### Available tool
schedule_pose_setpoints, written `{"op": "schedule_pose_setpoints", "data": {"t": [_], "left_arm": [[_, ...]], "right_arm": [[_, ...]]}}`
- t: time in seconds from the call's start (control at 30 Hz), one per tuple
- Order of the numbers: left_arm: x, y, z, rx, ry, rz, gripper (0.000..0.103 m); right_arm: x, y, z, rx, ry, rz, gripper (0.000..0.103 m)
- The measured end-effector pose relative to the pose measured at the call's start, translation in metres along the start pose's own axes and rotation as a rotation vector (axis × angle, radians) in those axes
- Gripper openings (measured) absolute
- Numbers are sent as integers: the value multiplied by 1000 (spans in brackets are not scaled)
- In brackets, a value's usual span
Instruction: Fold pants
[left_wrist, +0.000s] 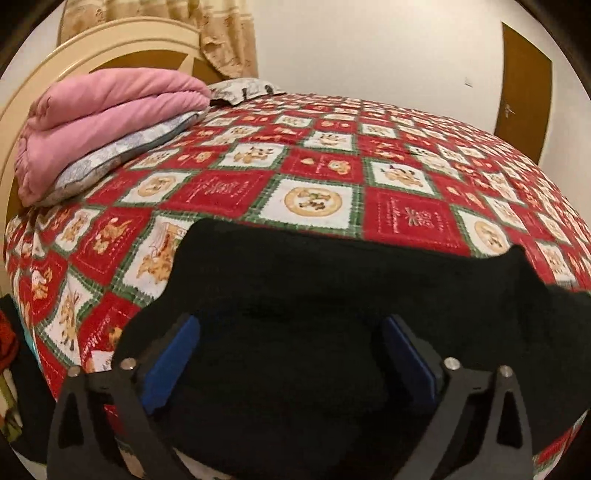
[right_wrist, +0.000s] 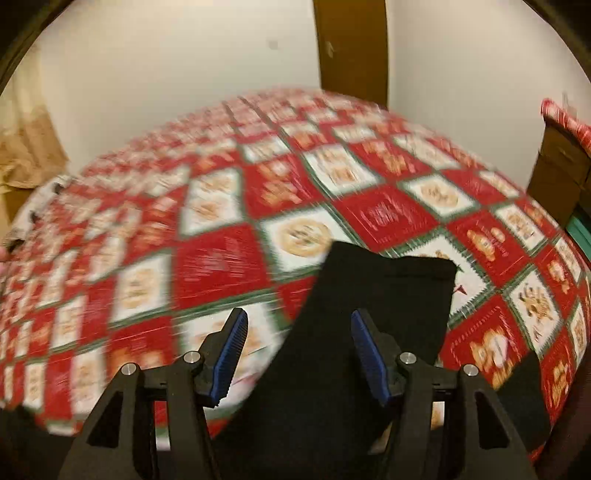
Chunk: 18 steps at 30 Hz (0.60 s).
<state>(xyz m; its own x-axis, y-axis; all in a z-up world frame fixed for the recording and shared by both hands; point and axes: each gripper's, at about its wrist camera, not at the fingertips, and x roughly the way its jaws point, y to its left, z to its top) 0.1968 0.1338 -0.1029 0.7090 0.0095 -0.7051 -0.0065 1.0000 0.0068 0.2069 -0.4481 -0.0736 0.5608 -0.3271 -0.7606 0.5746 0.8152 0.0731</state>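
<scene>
**Folding black pants on the bed: a fold looks laid, more to do**

Lying across the near edge of the bed (left_wrist: 332, 155), the pants (left_wrist: 314, 295) fill the 6 o'clock half of the L wrist view as one dark mass, far edge roughly straight w/ a raised corner at approx. 3 o'clock. Too dark to count layers or see creases.

L gripper (left_wrist: 291, 339): jaws spread wide, blue pads either side of the cloth, nothing pinched. It hovers over or rests on the fabric; can't tell which.

R gripper (right_wrist: 299, 350): jaws apart, pads not pressing anything. A narrow strip of pants w/ a squared end, prob. a leg or cuff, runs up from 6 toward 1 o'clock, passing mostly behind the right-hand pad. R view is motion-blurred, so detail is poor.

Progress (judgement): both grippers free of the cloth, garment bunched fairly compact near the edge, so at least one fold seems placed. Left: the stray corner and the strip want squaring, likely one more fold to finish.

Pink quilt (left_wrist: 103, 122) sits at 10 o'clock, well apart.
</scene>
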Motion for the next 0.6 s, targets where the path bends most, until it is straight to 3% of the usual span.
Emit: {"op": "schedule_pose_setpoints", "data": {"t": [0.1, 0.2, 0.27, 0.3, 0.33, 0.37, 0.43, 0.6], "left_arm": [[1, 0, 2, 0, 15, 5, 103], [2, 0, 2, 5, 22, 3, 103], [2, 0, 3, 5, 23, 6, 103], [2, -1, 3, 4, 24, 10, 103], [3, -1, 3, 3, 24, 12, 103], [3, -1, 3, 2, 24, 13, 103], [3, -1, 3, 2, 24, 13, 103], [3, -1, 3, 1, 23, 13, 103]], "right_arm": [[42, -7, 4, 0, 117, -34, 61], [46, -10, 9, -17, 110, -25, 61], [42, -16, 11, -13, 127, -11, 43], [40, -24, 12, 2, 138, 1, 25], [37, -35, 14, 35, 149, 42, 11], [33, -44, 13, 76, 157, 93, 6], [12, -75, 9, 193, 139, 217, 6], [-61, -134, -30, 337, -21, 366, 6]]}}
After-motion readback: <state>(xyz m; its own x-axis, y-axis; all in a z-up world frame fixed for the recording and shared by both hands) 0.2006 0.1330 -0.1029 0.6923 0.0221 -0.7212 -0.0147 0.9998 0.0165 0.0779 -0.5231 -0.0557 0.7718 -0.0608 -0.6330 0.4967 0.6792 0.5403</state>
